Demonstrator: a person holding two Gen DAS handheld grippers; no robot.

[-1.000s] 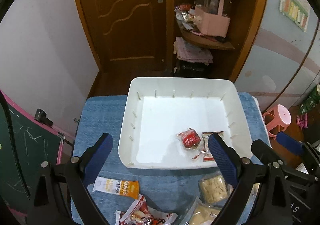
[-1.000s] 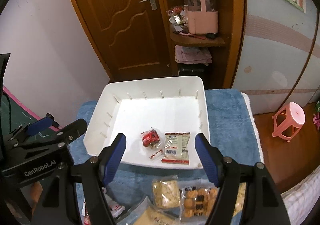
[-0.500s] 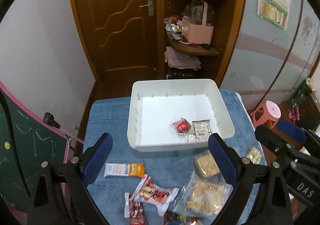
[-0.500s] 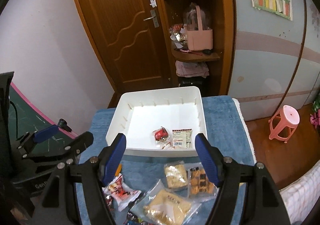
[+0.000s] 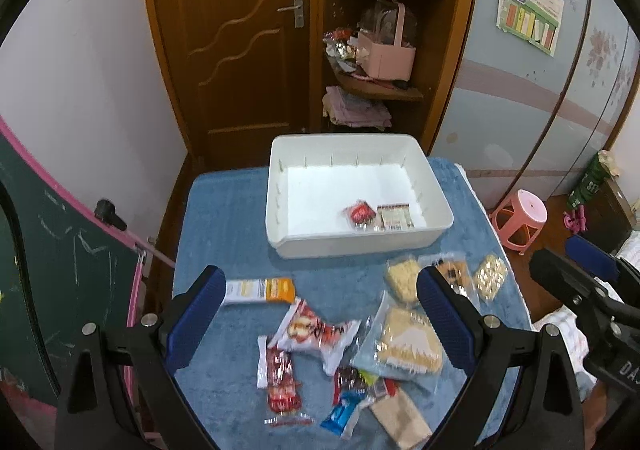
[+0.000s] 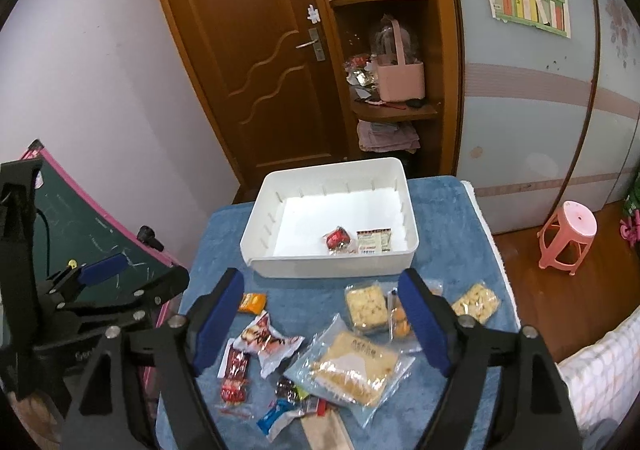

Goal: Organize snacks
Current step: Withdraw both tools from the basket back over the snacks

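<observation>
Already inside the white bin (image 5: 362,242), by its near wall, lie a red packet (image 5: 360,213) and a pale sachet (image 5: 395,216). Nearer than the bin, loose snacks (image 6: 352,364) scatter over the blue cloth (image 5: 224,217). Both the left gripper (image 5: 318,324) and right gripper (image 6: 322,320) stand wide and empty; the right jaws have just been opening.

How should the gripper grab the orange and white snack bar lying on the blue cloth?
Probably across the middle of the orange and white snack bar, from above. It lies flat, long and narrow on the blue cloth, apart from the other packets, so its short width fits between the fingers.
</observation>
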